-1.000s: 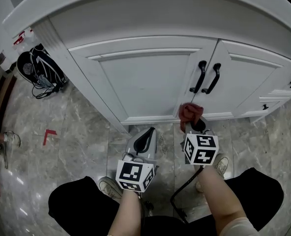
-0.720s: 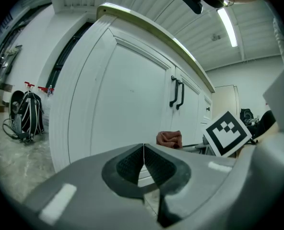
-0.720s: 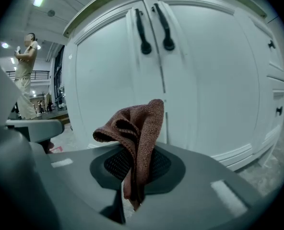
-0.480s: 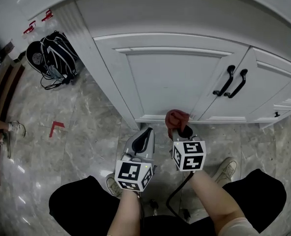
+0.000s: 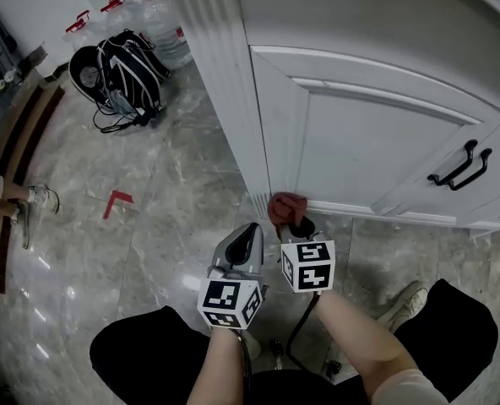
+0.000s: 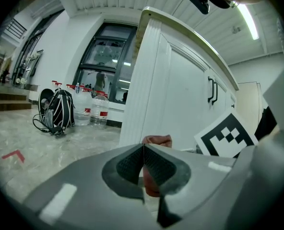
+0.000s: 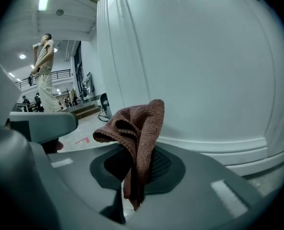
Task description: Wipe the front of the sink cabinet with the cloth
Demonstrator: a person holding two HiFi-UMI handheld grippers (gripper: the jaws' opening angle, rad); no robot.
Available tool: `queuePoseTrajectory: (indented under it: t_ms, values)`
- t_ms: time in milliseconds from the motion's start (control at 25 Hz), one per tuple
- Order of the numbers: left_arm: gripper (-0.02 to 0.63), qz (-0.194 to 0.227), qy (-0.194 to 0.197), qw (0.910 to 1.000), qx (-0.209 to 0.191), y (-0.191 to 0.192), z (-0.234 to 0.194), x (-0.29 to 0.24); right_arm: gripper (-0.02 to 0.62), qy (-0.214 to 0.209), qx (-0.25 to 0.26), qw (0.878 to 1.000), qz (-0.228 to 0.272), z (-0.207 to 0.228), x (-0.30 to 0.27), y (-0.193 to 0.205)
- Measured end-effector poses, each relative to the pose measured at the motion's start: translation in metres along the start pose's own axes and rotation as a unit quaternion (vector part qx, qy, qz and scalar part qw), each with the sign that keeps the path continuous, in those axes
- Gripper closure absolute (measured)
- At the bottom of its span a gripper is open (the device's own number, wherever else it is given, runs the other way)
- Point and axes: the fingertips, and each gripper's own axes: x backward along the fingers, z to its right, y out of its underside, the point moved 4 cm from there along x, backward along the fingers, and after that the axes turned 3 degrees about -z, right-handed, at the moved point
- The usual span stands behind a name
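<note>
The right gripper [image 5: 296, 226] grips a reddish-brown cloth [image 5: 285, 206] low by the left corner of the white sink cabinet door [image 5: 377, 150]. The left gripper [image 5: 248, 239] is clenched shut and empty. Wiping looks underway, and the next move is likely a sweep across the panel.

I have the sink cabinet [image 5: 360, 133] ahead and to my right, its corner post [image 5: 220, 66] standing left of the door. The door handles [image 5: 461, 167] sit at the door's far right edge. The cloth [image 5: 285, 207] is low at the cabinet's foot, just right of the corner post, pinched in my right gripper [image 5: 299, 224]; I cannot tell whether it touches the front. My left gripper [image 5: 248, 233] is just beside it on the left, jaws together on nothing. Left of the cabinet a backpack [image 5: 119, 74] lies on the floor [image 5: 165, 226], water bottles [image 5: 167, 47] behind it. A tape mark [image 5: 116, 201] lies between backpack and me.
</note>
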Motion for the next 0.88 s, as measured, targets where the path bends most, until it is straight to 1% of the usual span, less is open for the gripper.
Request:
queuePoseTrajectory:
  t_ms: [200,360,480,640,760,880]
  values:
    - [0.606,-0.004,-0.005,0.9999,0.008,0.006,-0.013,0.000,0.514,-0.004,-0.008,1.000,-0.005,-0.009,-0.022,0.003]
    - [0.606,-0.010,0.006,0.9999,-0.004,0.006,-0.012,-0.004,0.514,-0.004,-0.013,1.000,-0.004,-0.004,-0.024,0.003]
    - [0.606,-0.007,0.012,0.9999,-0.001,0.004,-0.008,-0.004,0.512,-0.001,-0.011,1.000,-0.007,0.002,-0.019,0.006]
    - [0.606,-0.009,0.022,0.9997,-0.001,0.002,-0.004,-0.012,0.512,0.014,-0.019,1.000,-0.005,0.015,-0.012,0.007]
    - [0.606,-0.003,0.026,0.9996,0.007,-0.003,0.001,-0.014,0.512,0.024,-0.020,0.999,-0.005,0.027,-0.002,0.009]
    - [0.606,-0.002,0.033,0.9995,0.003,-0.007,0.011,-0.019,0.512,0.036,-0.018,0.999,-0.002,0.045,0.011,0.009]
